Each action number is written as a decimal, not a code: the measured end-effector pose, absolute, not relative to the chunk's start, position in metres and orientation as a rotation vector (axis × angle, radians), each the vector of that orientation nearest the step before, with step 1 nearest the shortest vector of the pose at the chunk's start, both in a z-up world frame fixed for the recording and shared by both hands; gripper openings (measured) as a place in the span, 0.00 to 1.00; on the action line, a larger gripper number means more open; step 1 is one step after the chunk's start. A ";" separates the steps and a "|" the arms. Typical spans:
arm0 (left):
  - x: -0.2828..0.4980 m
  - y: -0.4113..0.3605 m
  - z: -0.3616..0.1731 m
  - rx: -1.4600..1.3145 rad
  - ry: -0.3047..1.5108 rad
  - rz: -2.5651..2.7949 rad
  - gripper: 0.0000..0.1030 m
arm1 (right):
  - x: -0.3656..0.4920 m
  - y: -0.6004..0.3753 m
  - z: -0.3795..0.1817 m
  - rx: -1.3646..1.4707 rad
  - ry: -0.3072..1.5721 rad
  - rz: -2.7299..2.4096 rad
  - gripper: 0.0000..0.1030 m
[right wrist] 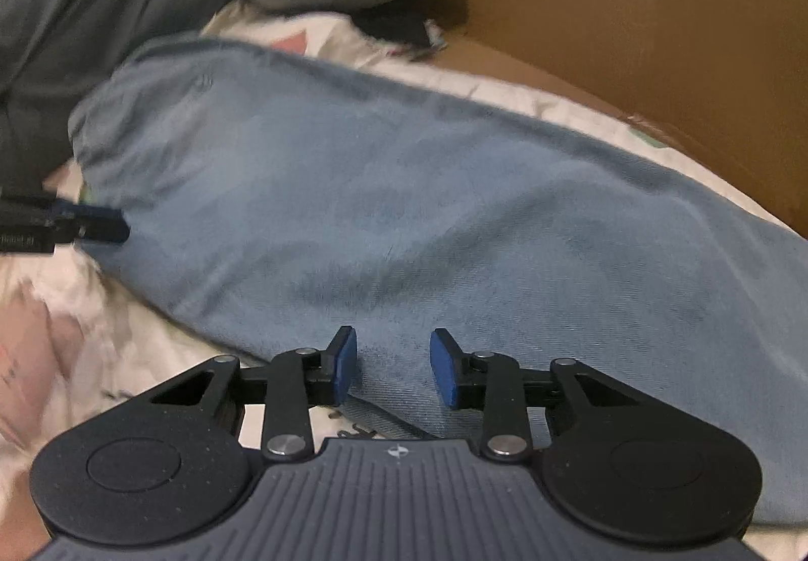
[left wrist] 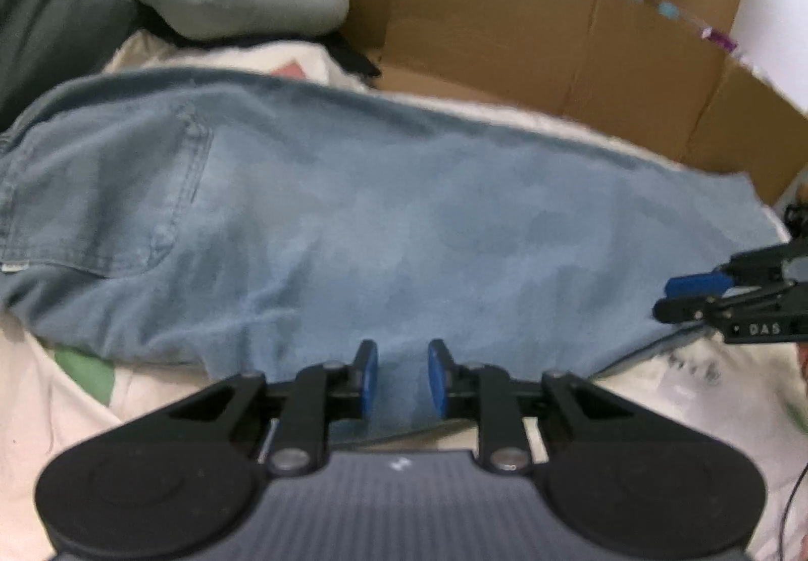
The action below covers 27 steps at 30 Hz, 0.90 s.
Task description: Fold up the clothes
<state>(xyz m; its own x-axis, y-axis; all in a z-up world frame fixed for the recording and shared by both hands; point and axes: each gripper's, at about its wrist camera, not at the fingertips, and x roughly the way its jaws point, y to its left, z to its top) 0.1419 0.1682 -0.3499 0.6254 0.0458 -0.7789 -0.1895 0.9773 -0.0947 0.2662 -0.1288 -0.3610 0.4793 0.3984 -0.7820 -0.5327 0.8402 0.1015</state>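
While the light-blue jeans are lying flat across the patterned bedsheet, beside the cardboard box, both the left gripper and right gripper are hovering spread apart over the near denim edge, pinching nothing

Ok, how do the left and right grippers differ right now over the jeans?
The left gripper has the narrower gap; the right gripper stands wider. Left works nearer the pocket end, right the leg end. Both have blue pads, are open, and hover at the jeans' near edge.
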 end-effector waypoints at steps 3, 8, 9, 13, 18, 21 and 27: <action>0.141 0.169 -0.362 -0.138 0.929 0.145 0.24 | 0.258 -0.132 -0.370 -0.236 0.922 0.527 0.37; 0.130 0.180 -0.357 -0.137 0.941 0.175 0.24 | 0.244 -0.155 -0.370 -0.267 0.913 0.423 0.37; 0.128 0.183 -0.355 -0.142 0.940 0.185 0.24 | 0.243 -0.161 -0.370 -0.265 0.913 0.407 0.37; 0.124 0.188 -0.348 -0.156 0.933 0.205 0.24 | 0.239 -0.184 -0.368 -0.237 0.914 0.358 0.37; 0.118 0.192 -0.338 -0.167 0.911 0.239 0.45 | 0.239 -0.215 -0.366 -0.198 0.915 0.252 0.37; 0.114 0.201 -0.336 -0.203 0.904 0.280 0.48 | 0.240 -0.239 -0.365 -0.162 0.920 0.177 0.37; 0.113 0.214 -0.339 -0.309 0.907 0.299 0.48 | 0.241 -0.282 -0.364 -0.081 0.923 0.044 0.37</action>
<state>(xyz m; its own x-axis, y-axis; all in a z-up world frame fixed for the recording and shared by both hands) 0.1125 0.2138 -0.3388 0.5811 0.1229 -0.8045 -0.3800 0.9151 -0.1346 0.2415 -0.2820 -0.3640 0.6027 0.0029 -0.7979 -0.0727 0.9960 -0.0513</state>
